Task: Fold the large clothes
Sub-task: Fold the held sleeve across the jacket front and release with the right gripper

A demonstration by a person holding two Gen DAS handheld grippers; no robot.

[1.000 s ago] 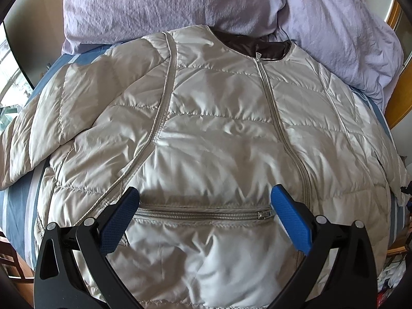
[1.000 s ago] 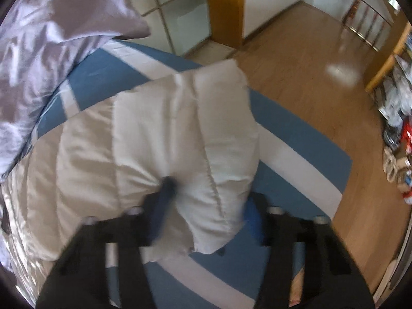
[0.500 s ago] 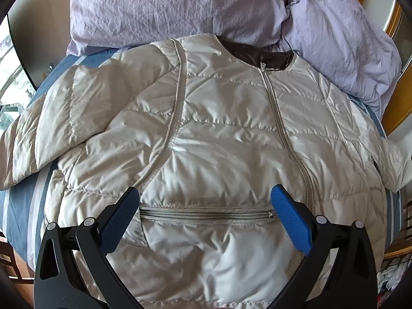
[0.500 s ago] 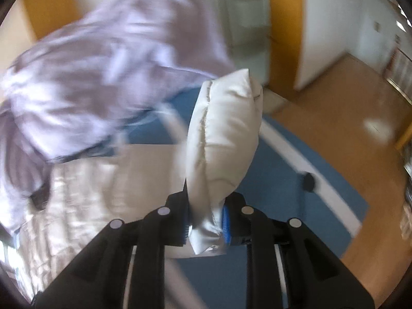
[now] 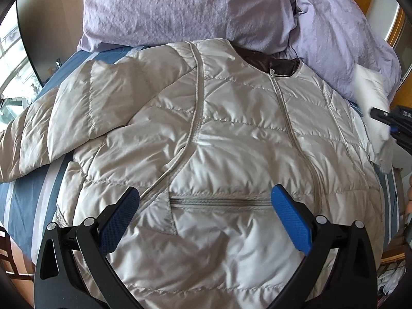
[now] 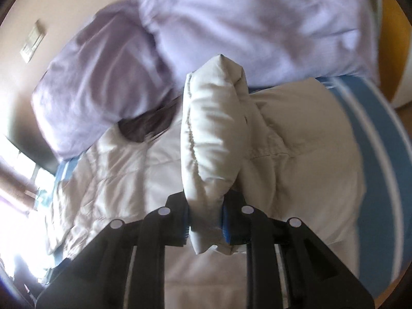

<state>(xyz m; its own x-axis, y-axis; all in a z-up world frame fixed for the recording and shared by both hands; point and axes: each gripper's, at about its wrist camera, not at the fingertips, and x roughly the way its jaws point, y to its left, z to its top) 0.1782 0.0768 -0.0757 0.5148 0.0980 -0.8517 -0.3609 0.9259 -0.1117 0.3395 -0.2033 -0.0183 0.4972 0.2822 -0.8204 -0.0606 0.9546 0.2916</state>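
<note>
Jacket (image 5: 231, 141) sleeve (image 6: 211, 139) pinched between right gripper (image 6: 204, 221) fingers (image 6: 226, 221).

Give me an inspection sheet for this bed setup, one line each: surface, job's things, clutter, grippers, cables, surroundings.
Surface: blue striped bedsheet.
Job's things: beige puffer jacket lying flat, zipped, front up; its sleeve lifted.
Clutter: lilac pillow and lilac duvet at the collar end.
Grippers: left hand-held gripper open above the hem; right hand-held gripper shut on the sleeve.
Cables: nothing seen.
Surroundings: window, wall plate.
</note>
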